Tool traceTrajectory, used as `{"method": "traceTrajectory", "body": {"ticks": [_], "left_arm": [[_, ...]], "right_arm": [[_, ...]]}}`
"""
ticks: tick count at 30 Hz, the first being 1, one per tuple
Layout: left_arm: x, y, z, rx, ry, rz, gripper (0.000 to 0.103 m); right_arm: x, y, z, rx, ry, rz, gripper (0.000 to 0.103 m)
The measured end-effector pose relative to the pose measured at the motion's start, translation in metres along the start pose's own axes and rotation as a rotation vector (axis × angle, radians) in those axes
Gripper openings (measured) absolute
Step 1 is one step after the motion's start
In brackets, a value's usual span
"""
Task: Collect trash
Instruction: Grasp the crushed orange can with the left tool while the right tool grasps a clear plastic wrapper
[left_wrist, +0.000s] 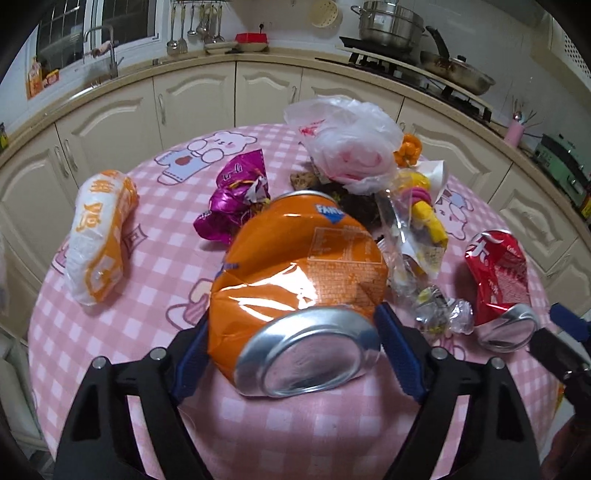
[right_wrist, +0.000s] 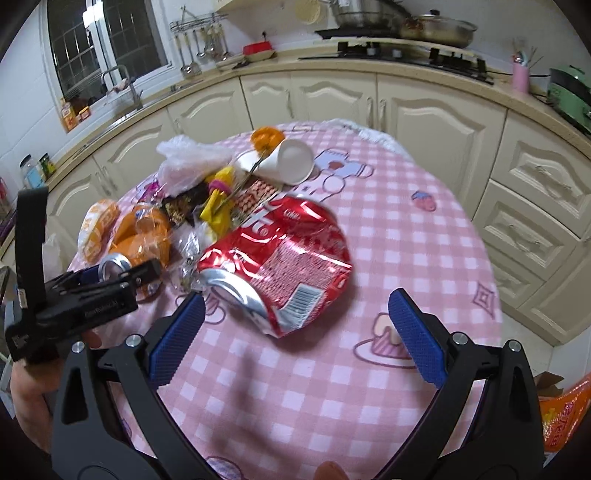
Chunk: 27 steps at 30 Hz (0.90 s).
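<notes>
A crushed orange Fanta can (left_wrist: 299, 280) sits between the blue pads of my left gripper (left_wrist: 291, 343), which is shut on it over the pink checked table (left_wrist: 110, 332). The same can shows in the right wrist view (right_wrist: 144, 236), with the left gripper (right_wrist: 110, 280) around it. A crushed red cola can (right_wrist: 280, 258) lies on the table just ahead of my right gripper (right_wrist: 295, 332), which is open and empty; the can also shows in the left wrist view (left_wrist: 498, 273). The right gripper's fingertip (left_wrist: 569, 321) shows at the right edge.
More trash lies beyond: a purple foil wrapper (left_wrist: 236, 199), an orange and white snack bag (left_wrist: 99, 236), a crumpled white plastic bag (left_wrist: 347, 144), a clear wrapper with yellow contents (left_wrist: 417, 229), a white paper cup (right_wrist: 291, 158). Cream kitchen cabinets (right_wrist: 424, 110) ring the table.
</notes>
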<state>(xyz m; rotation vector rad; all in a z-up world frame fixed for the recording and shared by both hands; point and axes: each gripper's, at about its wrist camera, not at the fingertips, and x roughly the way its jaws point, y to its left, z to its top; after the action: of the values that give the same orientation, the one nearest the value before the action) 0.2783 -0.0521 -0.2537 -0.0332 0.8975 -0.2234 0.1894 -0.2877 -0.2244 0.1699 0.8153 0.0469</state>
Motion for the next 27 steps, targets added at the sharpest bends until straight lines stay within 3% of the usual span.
{"method": "traceTrajectory", "body": {"ticks": [8,12,18,24,26,27], "left_arm": [[-0.013,0.011,-0.01,-0.023,-0.025,-0.048,0.08],[-0.027,0.023,-0.019,-0.037,-0.041,-0.026,0.08],[-0.052,0.043,-0.043,-0.055,-0.055,0.025,0.08],[-0.068,0.056,-0.056,-0.044,-0.069,0.06,0.08],[-0.069,0.059,-0.058,-0.046,-0.07,0.055,0.08],[-0.07,0.06,-0.059,-0.048,-0.07,0.053,0.08]], "right_arm": [[-0.009,0.016,0.002,-0.017,-0.019,0.035,0.097],[-0.011,0.045,0.009,-0.099,-0.031,0.139,0.097],[0.016,0.088,0.019,-0.214,0.005,0.178,0.096],[0.053,0.114,0.025,-0.293,0.08,0.163,0.079],[0.068,0.12,0.021,-0.333,0.114,0.092,0.059],[0.073,0.12,0.019,-0.337,0.128,0.084,0.044]]}}
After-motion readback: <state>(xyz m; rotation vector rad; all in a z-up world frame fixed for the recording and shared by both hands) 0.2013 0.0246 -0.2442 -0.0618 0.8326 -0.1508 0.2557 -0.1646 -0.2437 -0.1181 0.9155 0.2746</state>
